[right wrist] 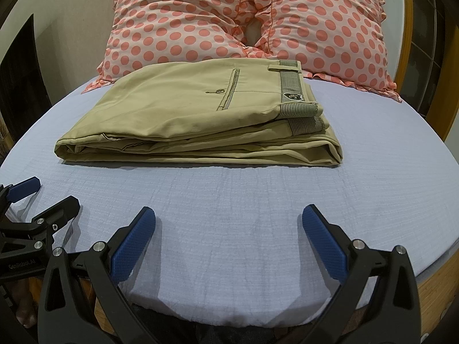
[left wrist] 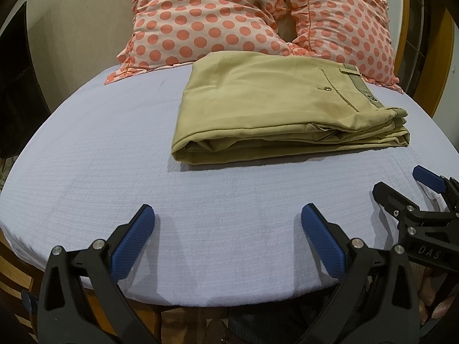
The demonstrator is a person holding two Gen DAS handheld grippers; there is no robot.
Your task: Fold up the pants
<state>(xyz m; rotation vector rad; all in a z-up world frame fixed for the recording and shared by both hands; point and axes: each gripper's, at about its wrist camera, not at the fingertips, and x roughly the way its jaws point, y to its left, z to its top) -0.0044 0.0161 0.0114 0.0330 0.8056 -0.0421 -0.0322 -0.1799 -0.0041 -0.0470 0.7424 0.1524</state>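
Observation:
The khaki pants [left wrist: 275, 106] lie folded into a compact stack on the light blue bed sheet [left wrist: 114, 149], waistband to the right, back pocket on top. They also show in the right wrist view [right wrist: 195, 120]. My left gripper [left wrist: 228, 226] is open and empty, hovering over the sheet near the bed's front edge, short of the pants. My right gripper [right wrist: 229, 226] is open and empty, also near the front edge. The right gripper [left wrist: 401, 183] shows at the right of the left wrist view; the left gripper [right wrist: 48, 192] shows at the left of the right wrist view.
Two pink polka-dot pillows [left wrist: 229, 20] [right wrist: 324, 28] lean at the head of the bed behind the pants. A wooden bed frame [right wrist: 404, 28] rises at the back right. The bed's front edge [right wrist: 229, 318] is just below the grippers.

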